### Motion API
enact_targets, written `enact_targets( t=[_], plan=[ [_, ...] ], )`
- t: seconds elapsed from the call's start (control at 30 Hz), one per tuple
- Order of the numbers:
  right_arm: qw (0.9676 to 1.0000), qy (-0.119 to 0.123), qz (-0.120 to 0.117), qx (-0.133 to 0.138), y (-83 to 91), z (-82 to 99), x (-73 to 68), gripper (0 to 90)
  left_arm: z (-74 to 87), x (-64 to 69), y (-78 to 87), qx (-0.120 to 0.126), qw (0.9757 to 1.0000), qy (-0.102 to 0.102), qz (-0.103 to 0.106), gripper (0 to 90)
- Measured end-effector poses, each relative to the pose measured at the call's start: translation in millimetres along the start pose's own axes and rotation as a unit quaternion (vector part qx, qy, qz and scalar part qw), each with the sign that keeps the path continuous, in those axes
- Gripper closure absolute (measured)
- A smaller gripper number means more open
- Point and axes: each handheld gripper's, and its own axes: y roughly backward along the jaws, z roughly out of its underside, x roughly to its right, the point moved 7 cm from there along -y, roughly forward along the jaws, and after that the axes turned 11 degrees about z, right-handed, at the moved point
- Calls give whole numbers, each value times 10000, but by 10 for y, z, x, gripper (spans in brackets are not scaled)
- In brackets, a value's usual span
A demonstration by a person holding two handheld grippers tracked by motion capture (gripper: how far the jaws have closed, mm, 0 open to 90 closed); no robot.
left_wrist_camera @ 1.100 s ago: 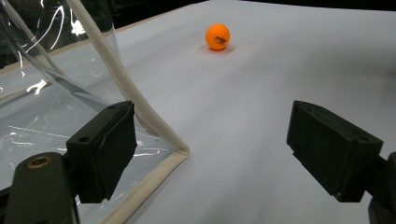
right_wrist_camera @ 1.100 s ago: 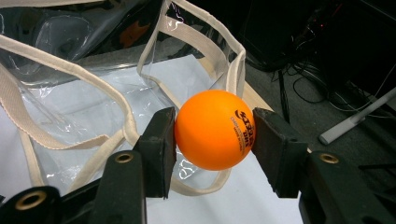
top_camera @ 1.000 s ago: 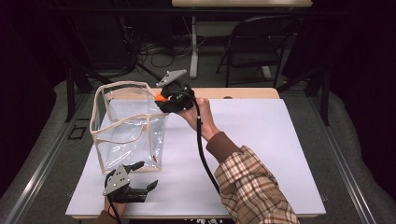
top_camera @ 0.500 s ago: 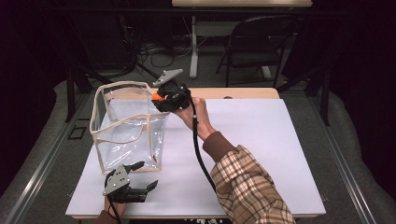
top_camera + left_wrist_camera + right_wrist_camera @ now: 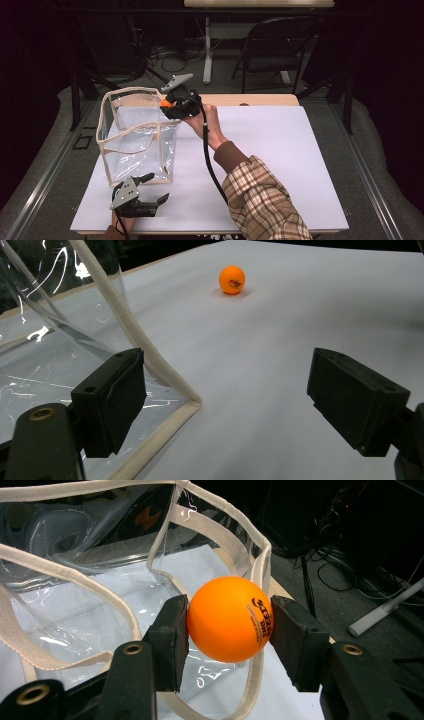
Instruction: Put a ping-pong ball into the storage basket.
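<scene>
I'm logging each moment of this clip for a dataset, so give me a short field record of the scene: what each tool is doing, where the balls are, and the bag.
right tool: shut on an orange ball, held at the bag's rim
left tool: open, nothing between its jaws, low over the table by the bag's near corner
bag: clear plastic with cream trim, upright, top open, on the table's left part
second orange ball: lying loose on the table, apart from the bag
ball in bag: not yet, it is in the right tool's grip

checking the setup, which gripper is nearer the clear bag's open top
Right. The right gripper holds an orange ball at the clear bag's top rim; the left gripper sits low by the bag's bottom corner.
</scene>
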Motion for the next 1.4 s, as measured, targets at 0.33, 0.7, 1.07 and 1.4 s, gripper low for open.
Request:
enact_targets(
  t=[0.33, 0.7, 1.07, 1.4],
  plan=[
    [10000, -65, -38, -16, -40, 4, -21, 504, -2, 0, 1, 14, 10000, -9, -18, 159],
    [9999, -78, -91, -34, -102, 10, -46, 505, 0, -4, 4, 1, 10000, -11, -5, 159],
    [9998, -72, -163, -81, -160, 11, -109, 504, 0, -4, 5, 7, 10000, -5, 3, 159],
    [9997, -61, -200, -118, -212, -4, -174, 504, -1, -1, 5, 9, 10000, -4, -1, 159]
  ],
)
